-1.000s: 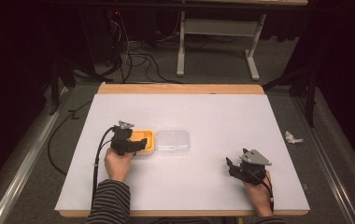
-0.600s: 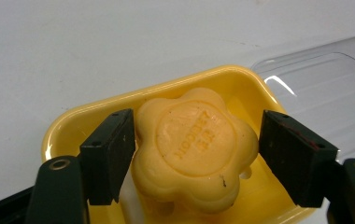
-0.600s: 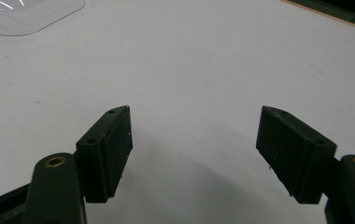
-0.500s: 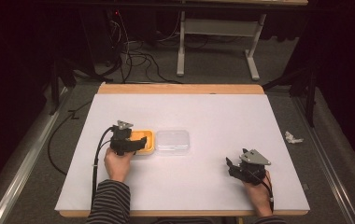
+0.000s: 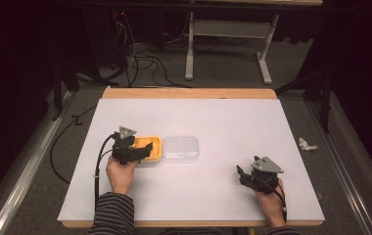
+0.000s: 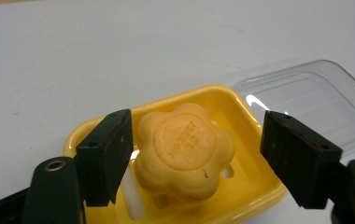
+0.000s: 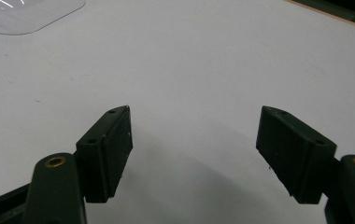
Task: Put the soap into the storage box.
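— Plenty of bare white table [image 5: 223,117] lies toward the far edge; the yellow soap dish [image 5: 151,148] sits left of centre, a clear lid [image 5: 180,148] touching its right side.

— And the soap [image 6: 185,147]?

— In the dish, between the left gripper [image 6: 196,156]'s wide jaws, one pad just beside it. The right gripper [image 5: 245,175] rests near the front right corner, jaws spread, holding nothing
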`<state>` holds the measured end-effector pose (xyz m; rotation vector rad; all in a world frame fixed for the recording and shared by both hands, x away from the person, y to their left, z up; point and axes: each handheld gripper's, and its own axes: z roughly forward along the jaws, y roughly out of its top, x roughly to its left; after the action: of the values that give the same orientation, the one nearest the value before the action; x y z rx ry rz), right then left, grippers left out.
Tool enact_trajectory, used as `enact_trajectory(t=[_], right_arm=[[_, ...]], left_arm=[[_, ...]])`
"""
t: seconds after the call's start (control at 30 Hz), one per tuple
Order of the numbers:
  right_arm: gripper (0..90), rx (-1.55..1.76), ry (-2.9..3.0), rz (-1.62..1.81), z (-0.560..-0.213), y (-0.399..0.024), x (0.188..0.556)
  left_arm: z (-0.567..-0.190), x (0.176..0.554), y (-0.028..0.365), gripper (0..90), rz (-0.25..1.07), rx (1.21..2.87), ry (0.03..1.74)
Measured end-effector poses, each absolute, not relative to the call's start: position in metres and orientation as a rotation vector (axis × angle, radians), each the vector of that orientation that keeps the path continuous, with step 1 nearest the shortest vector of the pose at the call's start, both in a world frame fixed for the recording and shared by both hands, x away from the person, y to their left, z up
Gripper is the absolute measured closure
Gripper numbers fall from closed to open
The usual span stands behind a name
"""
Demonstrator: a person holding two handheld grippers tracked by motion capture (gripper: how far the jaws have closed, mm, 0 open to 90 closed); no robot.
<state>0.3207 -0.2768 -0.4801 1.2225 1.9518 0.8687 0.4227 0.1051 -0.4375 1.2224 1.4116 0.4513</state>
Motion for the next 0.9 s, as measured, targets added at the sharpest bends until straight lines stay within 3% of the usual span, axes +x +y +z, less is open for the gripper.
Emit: enact_trajectory(t=[0.9], right_arm=[[27.6,1.218,1.949,0.88,-0.48,-0.278,0.32]], left_arm=[[-0.42,0.392,0.095,25.7,0.407,1.247,1.304]])
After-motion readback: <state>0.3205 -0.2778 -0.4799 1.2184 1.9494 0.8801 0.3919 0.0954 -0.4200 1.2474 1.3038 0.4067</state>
